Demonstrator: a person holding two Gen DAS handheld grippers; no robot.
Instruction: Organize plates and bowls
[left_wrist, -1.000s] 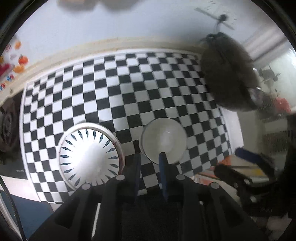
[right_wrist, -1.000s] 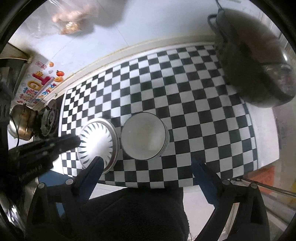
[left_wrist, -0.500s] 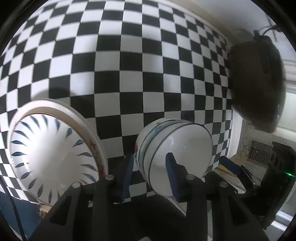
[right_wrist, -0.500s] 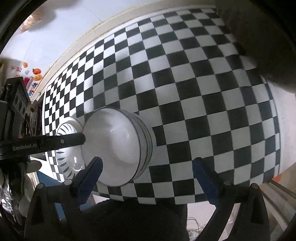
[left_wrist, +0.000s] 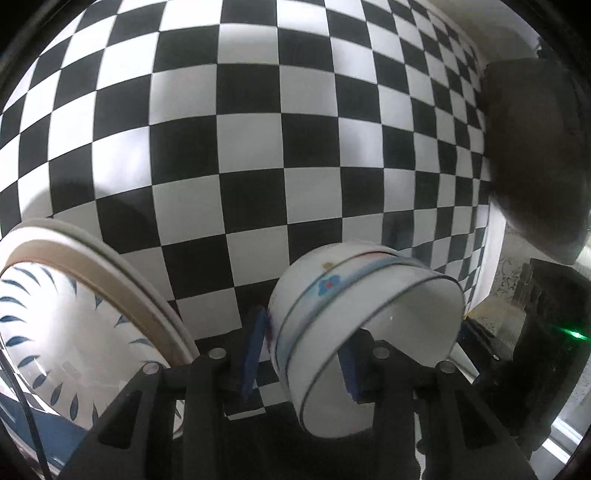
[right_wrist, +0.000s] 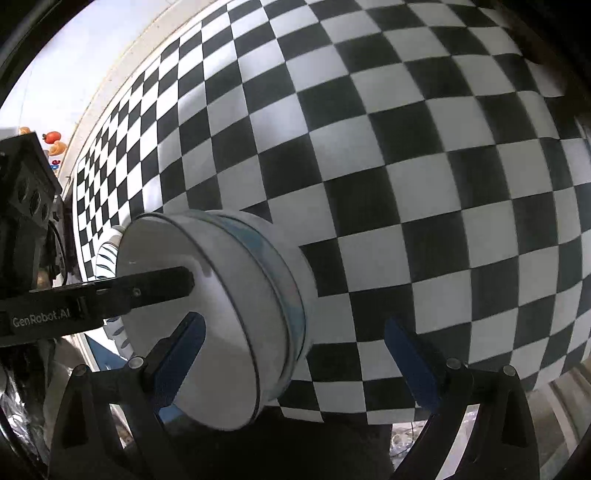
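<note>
Our left gripper (left_wrist: 301, 354), jaws just opened wider and straddling the near wall of the bowl (left_wrist: 354, 332) w/o clear clamping, sits nearer than the wide-open, empty right gripper (right_wrist: 295, 354); plate (left_wrist: 74, 332) just left, on checkered tabletop (left_wrist: 295, 147).

White bowl (left_wrist: 332, 302) (blue-lined, blue flower), blue-leaf white plate (left_wrist: 55, 332), black-and-white checkered cloth (left_wrist: 258, 147).

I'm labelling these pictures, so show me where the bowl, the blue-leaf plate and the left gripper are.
bowl (left_wrist: 332, 325), left wrist view, outer wall.
blue-leaf plate (left_wrist: 55, 325), left wrist view, white inside face.
left gripper (left_wrist: 303, 354), left wrist view, midway between fingertips.
</note>
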